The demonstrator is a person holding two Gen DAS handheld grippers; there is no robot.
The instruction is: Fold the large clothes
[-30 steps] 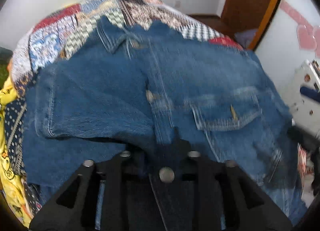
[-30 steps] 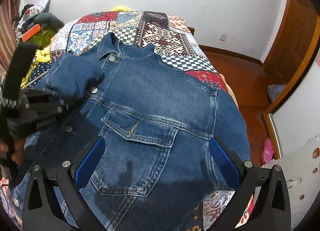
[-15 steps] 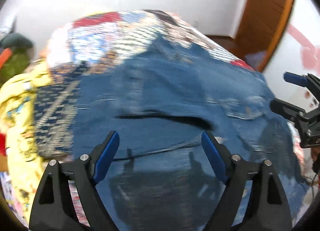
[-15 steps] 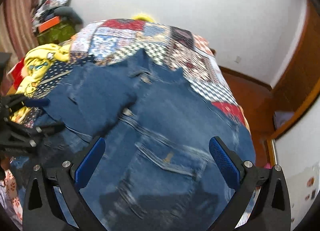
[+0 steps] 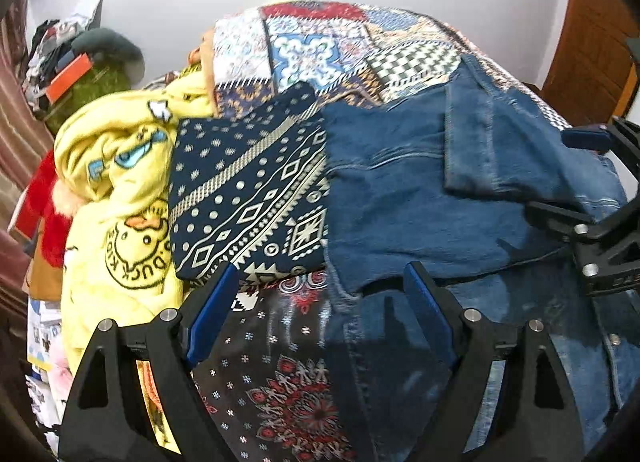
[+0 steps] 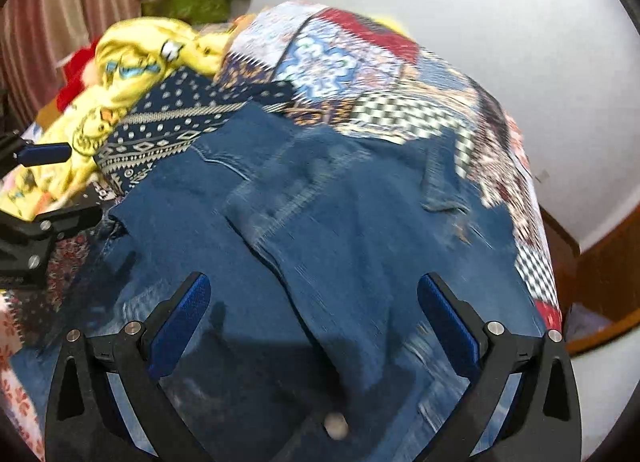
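Observation:
A blue denim jacket lies spread on the patchwork bed, with one sleeve folded across its front. My left gripper is open with nothing between its blue pads, and it hangs over the jacket's left edge where the denim meets the dark patterned bedspread. Over the middle of the jacket my right gripper is also open and holds nothing. Each gripper shows in the other's view: the right gripper at the right edge, the left gripper at the left edge.
A folded navy patterned cloth and a crumpled yellow duck-print garment lie left of the jacket. The patchwork quilt runs back to a white wall. Clutter is piled at far left, and a wooden door is at right.
My left gripper was shut on the denim sleeve; it let go, opened and moved left to the jacket's edge. The sleeve now lies folded across the front. The right gripper swung left over the jacket.

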